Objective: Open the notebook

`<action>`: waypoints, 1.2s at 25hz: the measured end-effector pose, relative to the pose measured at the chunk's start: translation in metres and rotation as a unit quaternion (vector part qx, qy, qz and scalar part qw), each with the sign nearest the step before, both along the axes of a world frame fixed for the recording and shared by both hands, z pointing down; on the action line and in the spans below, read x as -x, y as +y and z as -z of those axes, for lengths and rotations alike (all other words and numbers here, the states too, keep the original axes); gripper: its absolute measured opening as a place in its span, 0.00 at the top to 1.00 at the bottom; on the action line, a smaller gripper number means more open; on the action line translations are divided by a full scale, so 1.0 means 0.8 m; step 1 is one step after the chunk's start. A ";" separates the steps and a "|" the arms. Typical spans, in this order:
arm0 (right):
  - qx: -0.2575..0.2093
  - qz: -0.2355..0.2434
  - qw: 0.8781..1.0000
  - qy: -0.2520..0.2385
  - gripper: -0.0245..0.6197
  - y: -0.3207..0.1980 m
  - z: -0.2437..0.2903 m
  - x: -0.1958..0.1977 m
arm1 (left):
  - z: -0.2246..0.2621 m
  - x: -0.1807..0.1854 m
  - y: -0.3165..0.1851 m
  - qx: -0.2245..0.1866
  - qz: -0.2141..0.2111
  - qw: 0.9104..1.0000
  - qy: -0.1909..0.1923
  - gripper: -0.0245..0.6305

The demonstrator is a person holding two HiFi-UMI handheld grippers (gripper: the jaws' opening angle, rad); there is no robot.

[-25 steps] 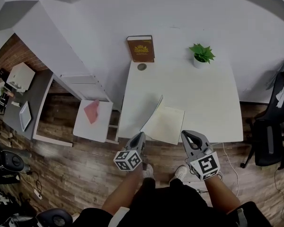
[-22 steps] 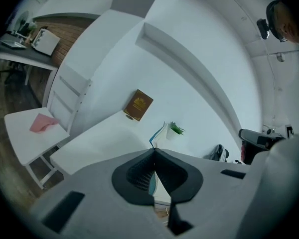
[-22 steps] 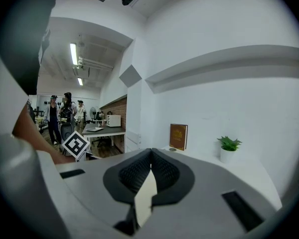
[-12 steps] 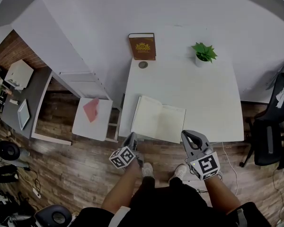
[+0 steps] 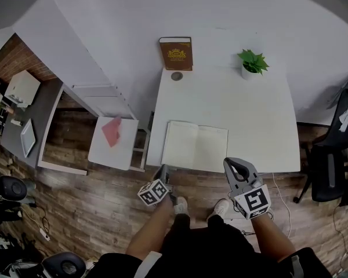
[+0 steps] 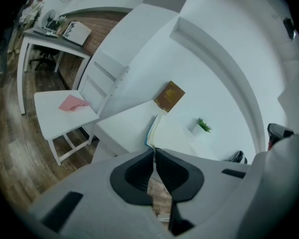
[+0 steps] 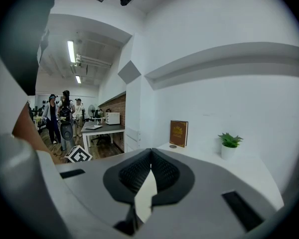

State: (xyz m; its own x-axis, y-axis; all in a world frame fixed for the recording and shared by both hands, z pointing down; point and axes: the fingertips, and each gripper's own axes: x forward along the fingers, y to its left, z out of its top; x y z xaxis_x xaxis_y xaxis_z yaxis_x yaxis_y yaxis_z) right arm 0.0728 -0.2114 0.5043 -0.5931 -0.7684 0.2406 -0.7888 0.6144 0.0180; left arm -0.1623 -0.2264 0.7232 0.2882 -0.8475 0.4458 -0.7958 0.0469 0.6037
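The white table (image 5: 243, 114) fills the middle of the head view, its far edge against the wall. The notebook (image 5: 195, 146) lies on it at the near edge, toward the left corner. It is spread flat with both pale pages facing up. A second ago its left leaf stood raised in mid-swing; now it is fully down. By this look the notebook is open and the task is done or very nearly so.

The left gripper (image 5: 163, 171) has drawn back and sunk away from the table. It now sits just off the near edge, in front of the notebook's left page and apart from it. Its own view shows the jaws pressed together with nothing between them, so it has let the leaf go. The right gripper (image 5: 233, 163) has stayed where it was, just off the near edge by the notebook's right corner. Its jaws are also closed on nothing.

The smaller things are well clear of the notebook and have not moved — a brown book (image 5: 176, 53) standing against the wall at the far left corner and a potted plant (image 5: 252, 62) at the far right. A small round disc (image 5: 177, 76) lies just in front of the book.
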 end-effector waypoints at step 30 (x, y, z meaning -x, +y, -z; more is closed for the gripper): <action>-0.059 -0.048 0.997 -0.011 0.96 -0.010 0.047 -0.054 | 0.318 -0.161 -0.013 -0.326 -0.216 0.881 -0.267 0.95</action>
State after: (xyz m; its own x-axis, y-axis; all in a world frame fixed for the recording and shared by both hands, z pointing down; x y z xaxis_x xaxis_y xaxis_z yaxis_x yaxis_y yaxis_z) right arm 0.1161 -0.2194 0.4668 -0.5189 -0.8443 0.1336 -0.8452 0.5301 0.0674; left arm -0.0338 -0.2369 0.4689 0.5427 -0.8367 0.0741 -0.8335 -0.5473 -0.0754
